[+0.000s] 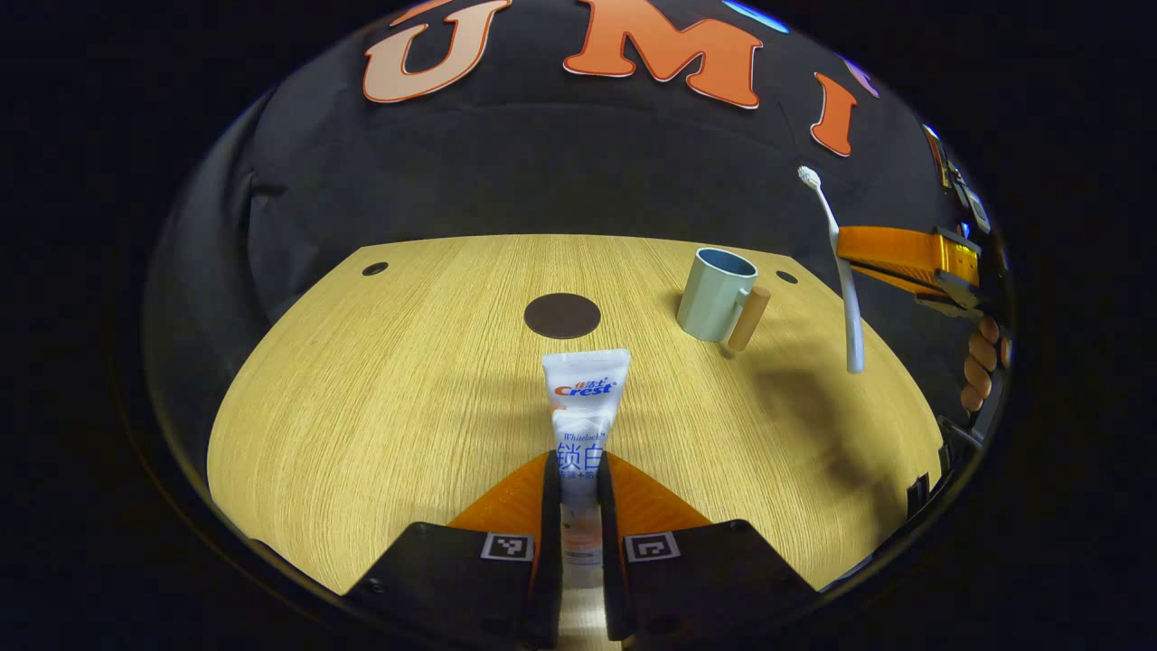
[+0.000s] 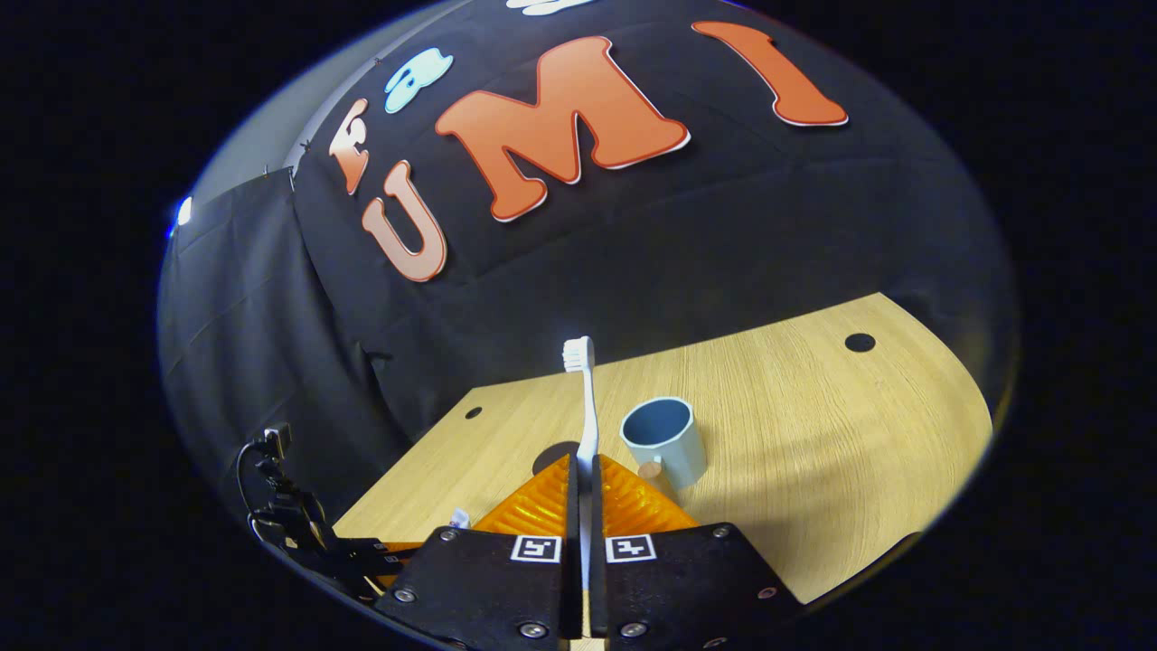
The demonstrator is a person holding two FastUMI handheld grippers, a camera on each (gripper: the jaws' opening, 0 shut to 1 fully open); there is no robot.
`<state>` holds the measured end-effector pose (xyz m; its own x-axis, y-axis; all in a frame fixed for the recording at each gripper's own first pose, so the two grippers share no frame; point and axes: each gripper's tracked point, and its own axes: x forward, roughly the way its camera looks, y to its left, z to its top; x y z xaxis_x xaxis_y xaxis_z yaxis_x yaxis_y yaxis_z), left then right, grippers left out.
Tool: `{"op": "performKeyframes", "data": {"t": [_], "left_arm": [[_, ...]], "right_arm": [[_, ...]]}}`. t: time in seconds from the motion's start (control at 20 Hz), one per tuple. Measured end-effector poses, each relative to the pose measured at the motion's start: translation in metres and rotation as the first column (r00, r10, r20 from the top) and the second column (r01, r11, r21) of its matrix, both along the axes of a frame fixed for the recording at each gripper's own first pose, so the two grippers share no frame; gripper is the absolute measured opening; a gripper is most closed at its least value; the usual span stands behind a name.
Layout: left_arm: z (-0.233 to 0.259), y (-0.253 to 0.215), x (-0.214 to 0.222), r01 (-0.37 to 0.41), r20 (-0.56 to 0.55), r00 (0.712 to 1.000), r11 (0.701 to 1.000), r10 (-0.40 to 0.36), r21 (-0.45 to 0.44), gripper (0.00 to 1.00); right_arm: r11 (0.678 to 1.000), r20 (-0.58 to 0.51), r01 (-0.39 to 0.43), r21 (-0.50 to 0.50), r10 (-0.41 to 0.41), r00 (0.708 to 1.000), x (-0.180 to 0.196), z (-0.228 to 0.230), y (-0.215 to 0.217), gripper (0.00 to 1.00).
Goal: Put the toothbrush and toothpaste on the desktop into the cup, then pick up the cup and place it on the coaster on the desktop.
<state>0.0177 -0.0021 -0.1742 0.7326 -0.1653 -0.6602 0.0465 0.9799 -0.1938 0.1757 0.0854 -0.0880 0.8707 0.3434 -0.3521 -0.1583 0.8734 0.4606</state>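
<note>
Left gripper (image 1: pixel 578 506) jaws clamp the white soft plastic toothpaste tube (image 1: pixel 583 425) at 6 o'clock, label reads "Crest"; likely squashy, so hold mid-body. Right gripper (image 2: pixel 583 506) jaws pinch the white slim stiff toothbrush (image 2: pixel 586 407) low on its handle, bristles up; looks light, may twist. Pale blue cup with wooden handle (image 1: pixel 716 294) stands at 2 o'clock, round dark coaster (image 1: pixel 562 316) at 12 on the wooden desktop (image 1: pixel 380 407).

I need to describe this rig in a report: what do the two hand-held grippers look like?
Each hand-held gripper, left and right, has ribbed orange fingers on black blocks with screws and small square black-and-white markers. Black cables trail from the left one in the right gripper view.
</note>
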Motion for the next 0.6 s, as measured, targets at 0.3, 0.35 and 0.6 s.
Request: {"op": "performKeyframes", "data": {"t": [0.3,0.35,0.6], "left_arm": [[0.003,-0.001,0.001,0.007,0.015,1.000,1.000,-0.007,-0.012,0.23],[0.004,0.000,0.002,0.007,0.018,1.000,1.000,-0.007,-0.012,0.23],[0.005,0.000,0.002,0.002,0.027,1.000,1.000,-0.002,-0.012,0.23]], "right_arm": [[0.999,0.127,0.043,-0.003,-0.042,0.991,0.026,0.019,-0.012,0.04],[0.999,0.149,0.048,0.001,-0.048,0.988,0.031,0.022,-0.013,0.04],[0.996,0.238,0.087,0.004,-0.085,0.967,0.059,0.028,-0.020,0.04]]}}
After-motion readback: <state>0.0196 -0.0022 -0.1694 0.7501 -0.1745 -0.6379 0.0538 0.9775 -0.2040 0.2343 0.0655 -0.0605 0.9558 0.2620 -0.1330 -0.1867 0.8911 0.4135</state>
